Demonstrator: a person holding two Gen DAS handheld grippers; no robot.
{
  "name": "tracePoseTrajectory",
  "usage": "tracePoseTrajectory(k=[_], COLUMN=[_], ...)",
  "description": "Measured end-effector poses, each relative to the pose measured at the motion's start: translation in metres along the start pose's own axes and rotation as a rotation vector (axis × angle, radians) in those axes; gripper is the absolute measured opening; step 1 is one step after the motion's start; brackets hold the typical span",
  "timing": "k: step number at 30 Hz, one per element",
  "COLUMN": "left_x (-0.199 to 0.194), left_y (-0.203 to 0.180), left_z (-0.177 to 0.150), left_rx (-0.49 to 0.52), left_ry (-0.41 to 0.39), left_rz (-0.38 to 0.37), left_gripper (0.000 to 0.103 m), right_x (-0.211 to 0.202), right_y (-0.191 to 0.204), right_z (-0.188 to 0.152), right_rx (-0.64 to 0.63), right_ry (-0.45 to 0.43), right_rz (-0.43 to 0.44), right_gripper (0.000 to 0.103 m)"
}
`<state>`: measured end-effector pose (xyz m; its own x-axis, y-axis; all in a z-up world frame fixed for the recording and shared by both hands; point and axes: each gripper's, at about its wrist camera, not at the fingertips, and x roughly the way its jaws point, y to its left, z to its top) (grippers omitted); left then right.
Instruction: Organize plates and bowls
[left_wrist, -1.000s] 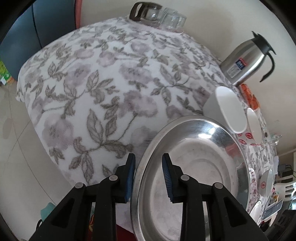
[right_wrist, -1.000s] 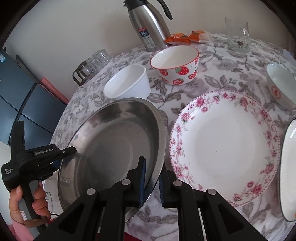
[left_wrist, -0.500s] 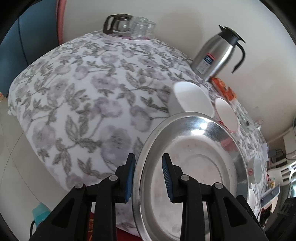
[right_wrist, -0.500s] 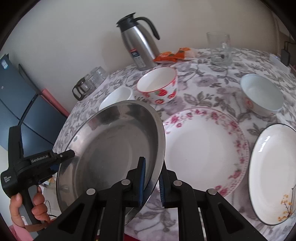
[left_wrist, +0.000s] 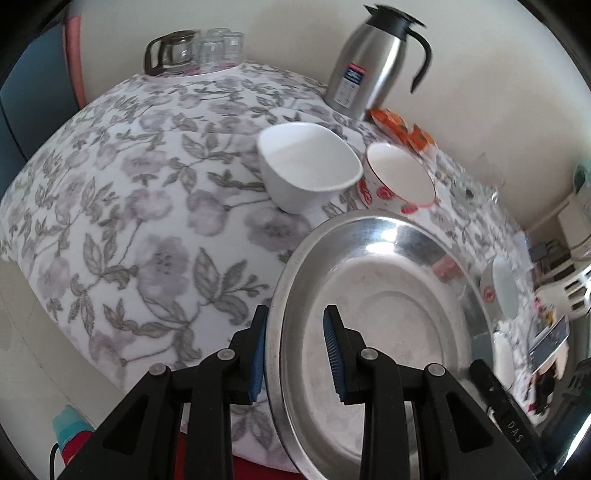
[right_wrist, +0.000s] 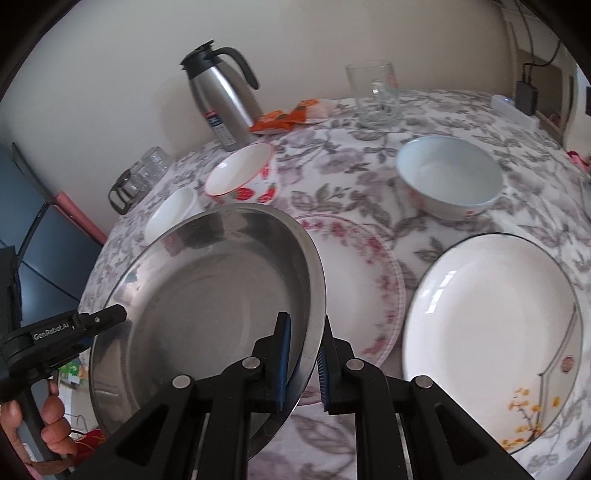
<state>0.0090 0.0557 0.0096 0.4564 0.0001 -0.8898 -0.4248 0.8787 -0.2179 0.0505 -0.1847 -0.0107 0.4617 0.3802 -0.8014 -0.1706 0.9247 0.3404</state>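
A wide steel plate (left_wrist: 388, 314) is held tilted above the table by both grippers. My left gripper (left_wrist: 295, 317) is shut on its near rim, one pad outside and one inside. On the opposite rim of the steel plate (right_wrist: 207, 295) my right gripper (right_wrist: 303, 325) is shut. The plate's far edge overlaps the left part of a pink-flowered plate (right_wrist: 362, 280) lying on the cloth. In the right wrist view the left gripper (right_wrist: 114, 315) reaches in from the left, with a hand (right_wrist: 55, 424) on its handle.
A white plate with yellow flowers (right_wrist: 491, 332) lies at the right, a pale blue bowl (right_wrist: 447, 177) behind it. A strawberry bowl (right_wrist: 243, 177) and a white bowl (left_wrist: 306, 166) stand beyond the steel plate. A steel thermos (right_wrist: 221, 96), glass mug (right_wrist: 375, 92), snack packets (right_wrist: 288, 118) and glasses (left_wrist: 192, 51) line the back.
Both grippers have carried the steel plate to the right across the table, and it now overlaps the pink-flowered plate. The grips have not changed.
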Motion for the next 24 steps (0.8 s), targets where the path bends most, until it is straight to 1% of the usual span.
tracePoseTrajectory(k=[2, 4, 7, 10, 18, 24], left_x=[0.002, 0.002, 0.005, 0.011, 0.018, 0.029], left_y=[-0.014, -0.024, -0.031, -0.038, -0.055, -0.069], left_z=[-0.003, -0.004, -0.005, -0.004, -0.001, -0.002], left_rx=[0.052, 0.079, 0.084, 0.078, 0.117, 0.146], left_ry=[-0.003, -0.009, 0.001, 0.014, -0.010, 0.019], left_rz=[0.028, 0.032, 0.014, 0.012, 0.021, 0.000], left_gripper=[0.031, 0.031, 0.031, 0.031, 0.031, 0.031], right_x=[-0.002, -0.004, -0.005, -0.005, -0.002, -0.001], right_y=[-0.007, -0.016, -0.026, -0.032, -0.041, -0.059], right_z=[0.000, 0.000, 0.001, 0.002, 0.002, 0.004], right_rx=[0.016, 0.043, 0.070, 0.084, 0.112, 0.177], right_ry=[-0.004, -0.008, -0.014, -0.016, -0.019, -0.026], right_rz=[-0.011, -0.013, -0.024, -0.043, -0.088, -0.110], right_gripper=[0.014, 0.014, 0.014, 0.014, 0.014, 0.014])
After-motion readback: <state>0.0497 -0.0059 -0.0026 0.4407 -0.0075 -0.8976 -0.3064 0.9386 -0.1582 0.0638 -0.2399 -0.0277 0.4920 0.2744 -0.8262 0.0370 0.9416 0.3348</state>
